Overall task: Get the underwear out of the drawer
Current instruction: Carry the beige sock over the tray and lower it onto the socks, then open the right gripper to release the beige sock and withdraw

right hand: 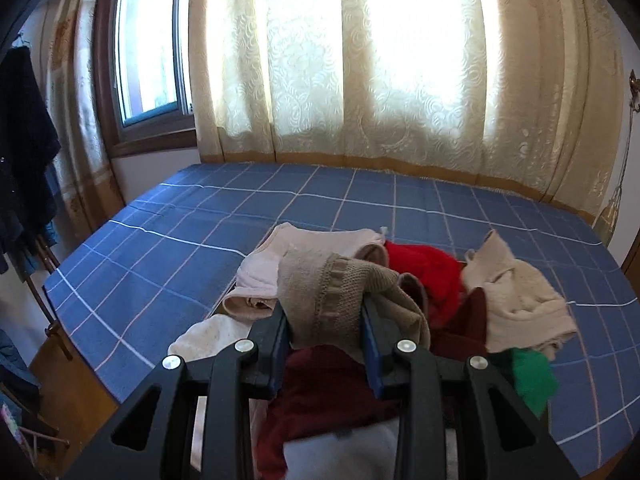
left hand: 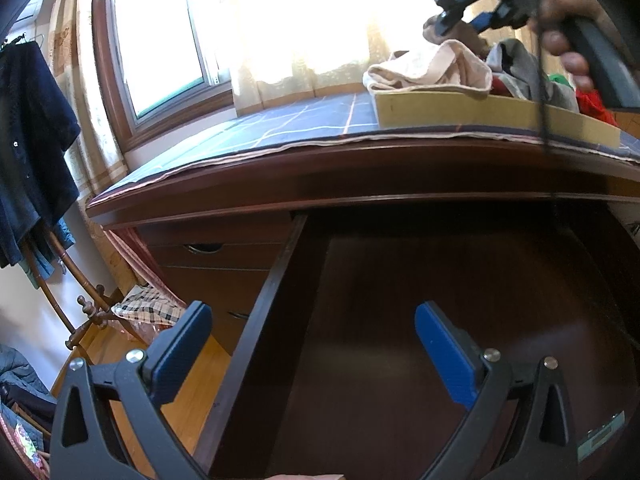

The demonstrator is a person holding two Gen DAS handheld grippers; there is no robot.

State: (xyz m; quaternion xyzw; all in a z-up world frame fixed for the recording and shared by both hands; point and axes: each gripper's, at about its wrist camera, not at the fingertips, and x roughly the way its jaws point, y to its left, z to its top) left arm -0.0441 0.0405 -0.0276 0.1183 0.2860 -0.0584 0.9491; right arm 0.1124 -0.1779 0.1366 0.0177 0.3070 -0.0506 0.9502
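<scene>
In the right wrist view my right gripper (right hand: 325,312) is shut on a beige knitted piece of underwear (right hand: 328,292), which drapes over both blue pads. It hangs above a pile of underwear (right hand: 424,276) in pink, red, cream, green and maroon. From the left wrist view that pile lies in a low cardboard box (left hand: 460,110) on the desk top, and the right gripper (left hand: 448,20) is above it in a person's hand (left hand: 568,20). My left gripper (left hand: 316,324) is open over the pulled-out dark wooden drawer (left hand: 276,280). Only dark wood shows inside the drawer.
A blue checked cloth (right hand: 200,232) covers the desk top below cream curtains (right hand: 360,80) and a window (left hand: 160,40). Closed small drawers (left hand: 216,256) lie left of the open one. Dark clothes (left hand: 28,140) hang on a wooden rack at the far left.
</scene>
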